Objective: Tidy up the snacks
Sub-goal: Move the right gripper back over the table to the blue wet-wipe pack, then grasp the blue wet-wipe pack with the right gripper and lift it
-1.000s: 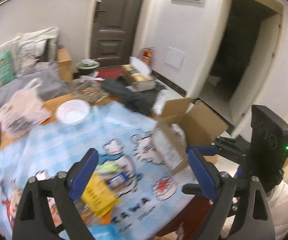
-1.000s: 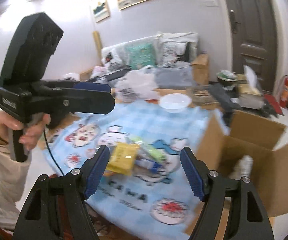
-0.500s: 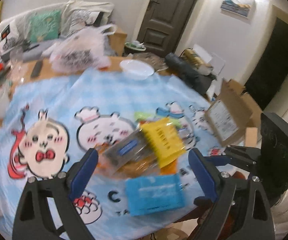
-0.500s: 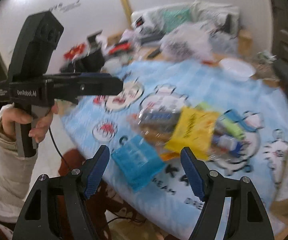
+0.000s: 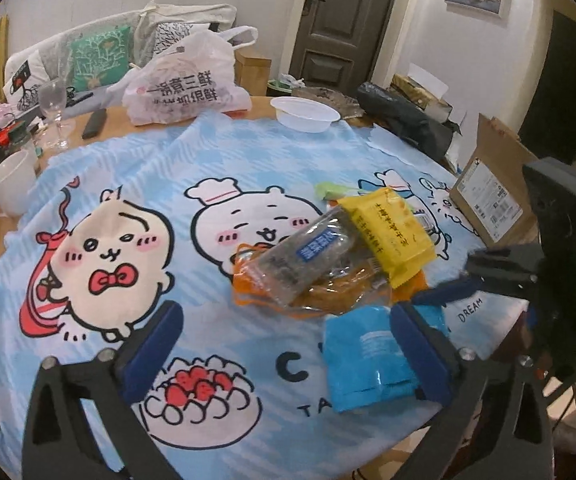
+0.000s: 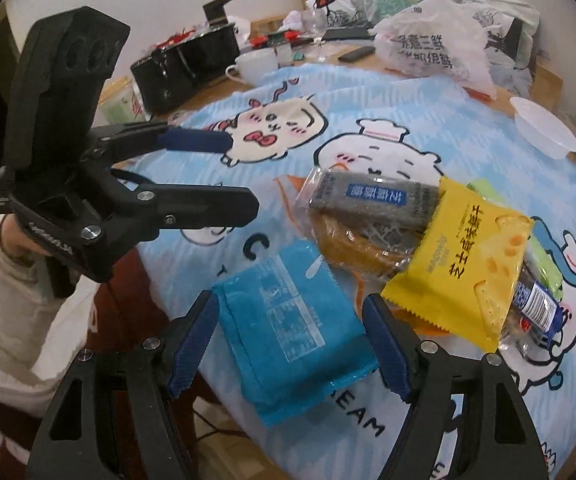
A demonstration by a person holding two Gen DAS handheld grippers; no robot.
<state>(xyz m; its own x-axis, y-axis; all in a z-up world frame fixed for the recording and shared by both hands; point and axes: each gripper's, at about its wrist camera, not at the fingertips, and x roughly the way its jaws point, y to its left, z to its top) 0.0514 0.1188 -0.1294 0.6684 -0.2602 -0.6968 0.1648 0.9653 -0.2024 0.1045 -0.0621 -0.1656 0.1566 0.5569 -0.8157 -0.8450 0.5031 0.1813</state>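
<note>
A pile of snacks lies on the blue cartoon tablecloth (image 5: 136,160): a blue packet (image 6: 288,320), a yellow cheese-cracker packet (image 6: 460,272), a clear-wrapped pack with a blue label (image 6: 372,204) and a green packet (image 6: 536,256). My right gripper (image 6: 290,340) hangs open with the blue packet lying between its fingers; the pads do not press it. My left gripper (image 5: 284,336) is left of the pile. Its jaws are opening, with only cloth between them. The blue packet (image 5: 368,360) sits partly behind its right finger (image 5: 416,336). An open cardboard box (image 5: 488,200) stands at the right.
At the far side are a white plastic bag (image 5: 184,84), a white bowl (image 5: 304,114), a wine glass (image 5: 54,108), a mug (image 5: 10,188) and a black bag (image 5: 404,116). A black appliance (image 6: 184,64) sits at the back left. The table edge runs just under both grippers.
Both grippers swung away from the cardboard box and came down over the snack pile. The blue packet now lies between the right fingers. The left jaws stand wider.
</note>
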